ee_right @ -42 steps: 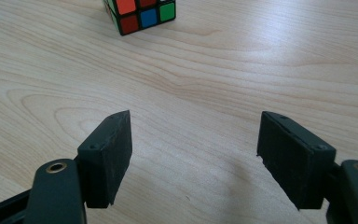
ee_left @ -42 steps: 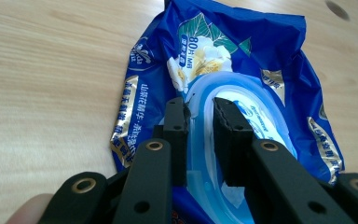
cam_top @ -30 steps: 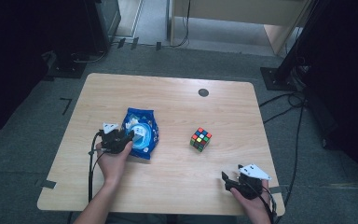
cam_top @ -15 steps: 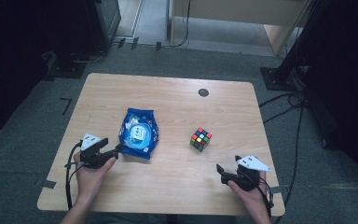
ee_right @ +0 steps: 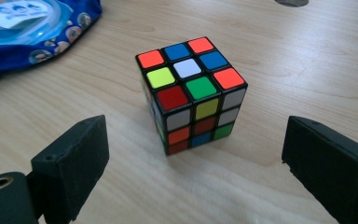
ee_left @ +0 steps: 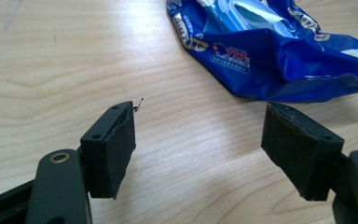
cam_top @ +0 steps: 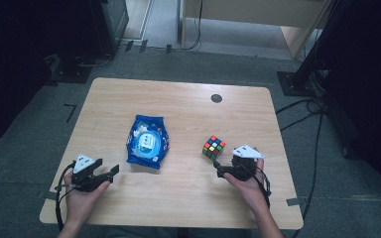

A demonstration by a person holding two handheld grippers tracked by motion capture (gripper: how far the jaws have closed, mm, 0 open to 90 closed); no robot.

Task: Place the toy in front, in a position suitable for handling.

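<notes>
Right tool (cam_top: 222,170) sits released, jaws just opened wide, lined up on the Rubik's cube (cam_top: 214,147) mid-right of the desk (cam_top: 188,198); grab not done yet. Left tool (cam_top: 106,174), lower left, also just opened, empty beside the blue wipes pack (cam_top: 147,141).

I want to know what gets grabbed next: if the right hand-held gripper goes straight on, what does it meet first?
Most likely the puzzle cube, which stands centred ahead of the right hand-held gripper, whose jaws stand open.

on the table (cam_top: 178,198), the wipes pack (cam_top: 147,141) lies left of the cube (cam_top: 214,147), apart.
</notes>
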